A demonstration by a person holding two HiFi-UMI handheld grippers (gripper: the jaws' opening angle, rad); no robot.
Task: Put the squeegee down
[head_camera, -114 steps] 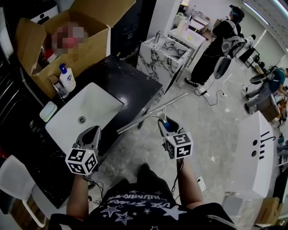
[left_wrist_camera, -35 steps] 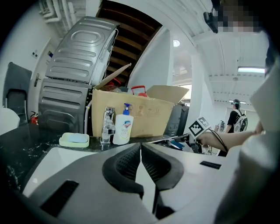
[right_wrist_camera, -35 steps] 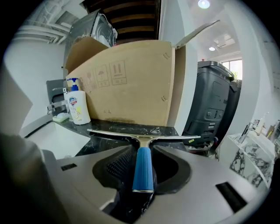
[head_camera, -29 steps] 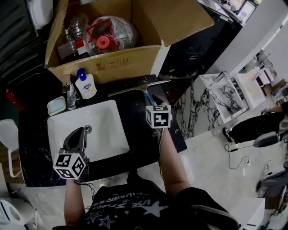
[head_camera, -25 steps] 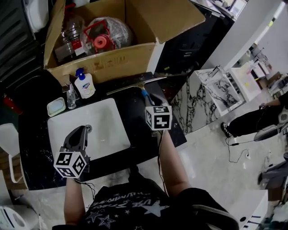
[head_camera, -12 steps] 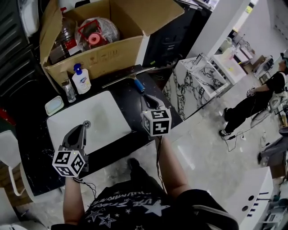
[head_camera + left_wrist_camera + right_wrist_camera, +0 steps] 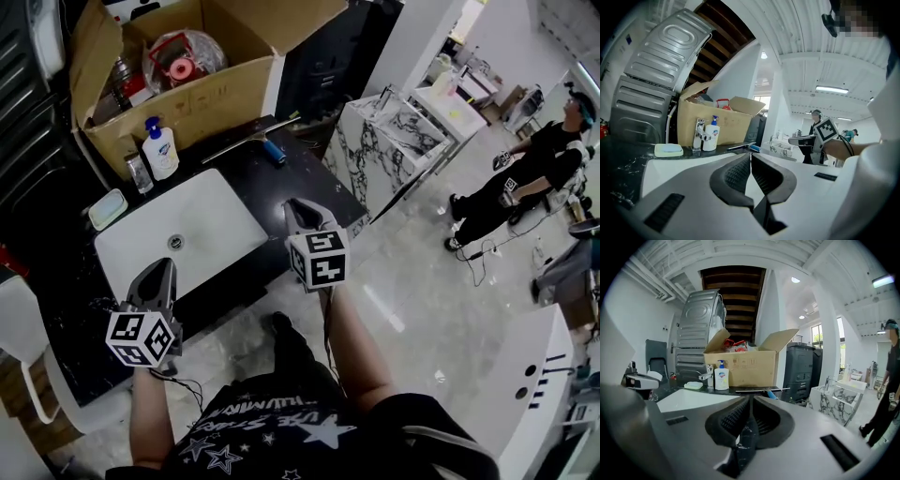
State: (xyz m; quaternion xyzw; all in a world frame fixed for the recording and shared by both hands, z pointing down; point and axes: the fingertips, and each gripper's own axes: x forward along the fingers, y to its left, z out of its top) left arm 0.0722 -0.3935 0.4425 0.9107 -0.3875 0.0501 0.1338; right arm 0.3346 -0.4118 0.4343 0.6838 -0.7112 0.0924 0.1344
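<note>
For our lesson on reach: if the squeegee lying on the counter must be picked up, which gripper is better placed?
Right, probably. The right gripper is on the squeegee's side of the counter; the left gripper hangs at the sink's front corner, farther off. Both have shut, empty jaws.
</note>
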